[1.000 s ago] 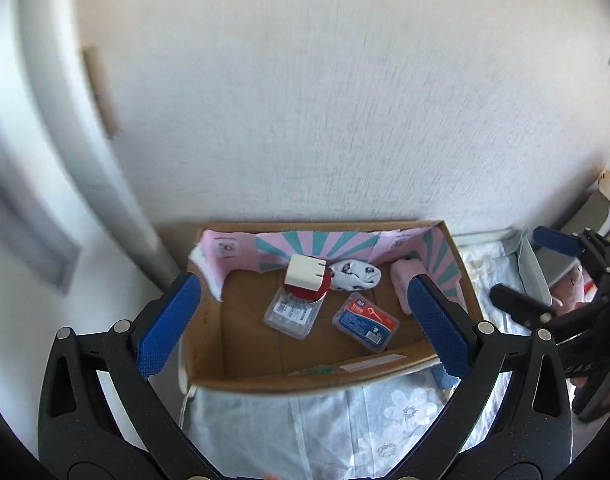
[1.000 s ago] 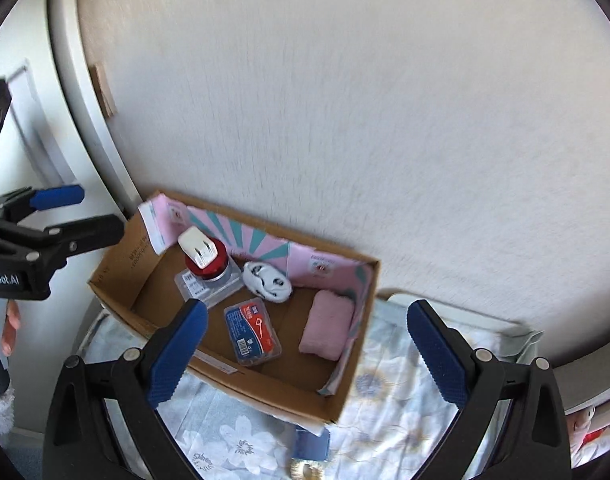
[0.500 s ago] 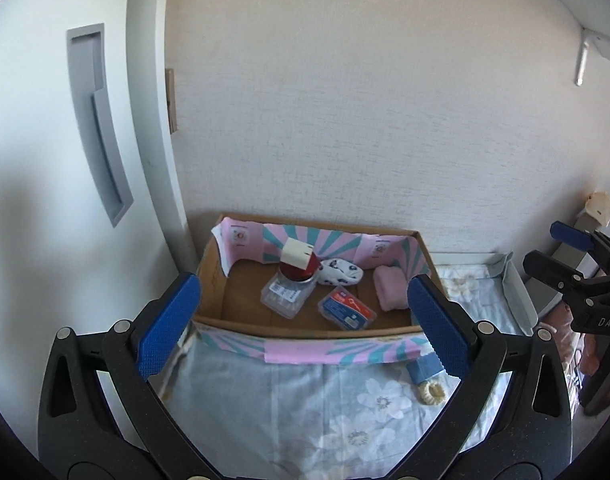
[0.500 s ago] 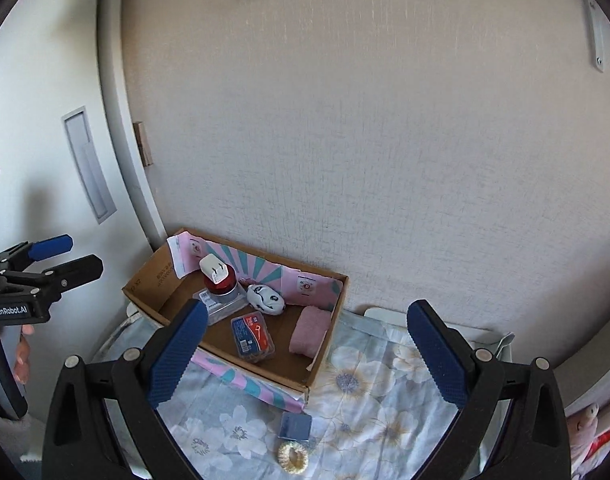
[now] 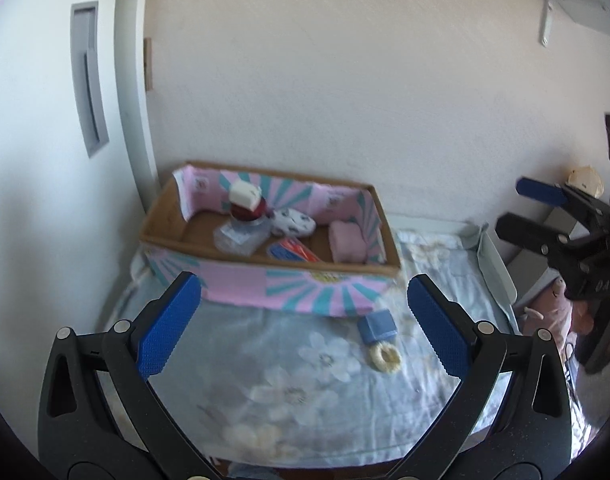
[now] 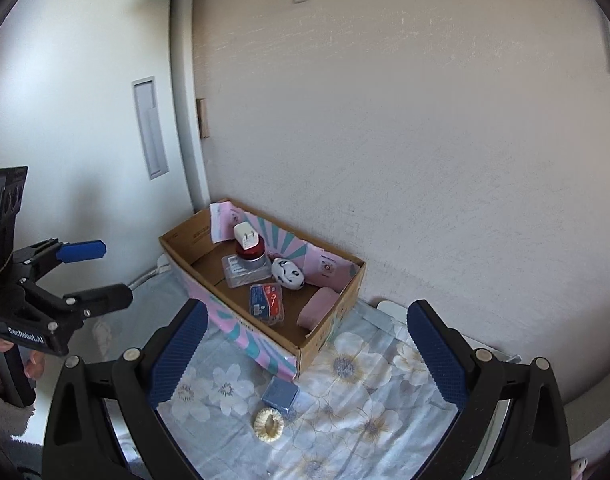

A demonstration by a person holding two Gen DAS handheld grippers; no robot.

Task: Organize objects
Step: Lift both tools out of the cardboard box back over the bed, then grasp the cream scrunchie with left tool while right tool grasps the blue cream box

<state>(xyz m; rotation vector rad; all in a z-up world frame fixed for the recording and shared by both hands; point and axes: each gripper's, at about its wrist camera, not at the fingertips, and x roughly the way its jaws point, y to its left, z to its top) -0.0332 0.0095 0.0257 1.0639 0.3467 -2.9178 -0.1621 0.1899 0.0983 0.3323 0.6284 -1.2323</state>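
Left gripper (image 5: 303, 322) hangs wide apart above the floral sheet (image 5: 289, 392), facing the cardboard box (image 5: 265, 276); blue block (image 5: 377, 326) touches a cream ring (image 5: 385, 356).

Cardboard box (image 6: 329, 332): brown inside, outer wall and inner lining pink with teal sunburst stripes. Contents: white charger (image 6: 247, 235) atop a red-lidded clear jar (image 6: 249, 254); white pouch with black markings (image 6: 287, 273); red-and-blue packet (image 6: 267, 299); plain pink cloth (image 6: 317, 306). Bedsheet (image 6: 357, 392): pale blue with white flowers, yellow-grey centres. On it: blue square pad (image 6: 280, 394) and cream ring (image 6: 269, 424). Both gripper pads (image 6: 177, 354): blue, textured, on black frames. Wall: off-white.
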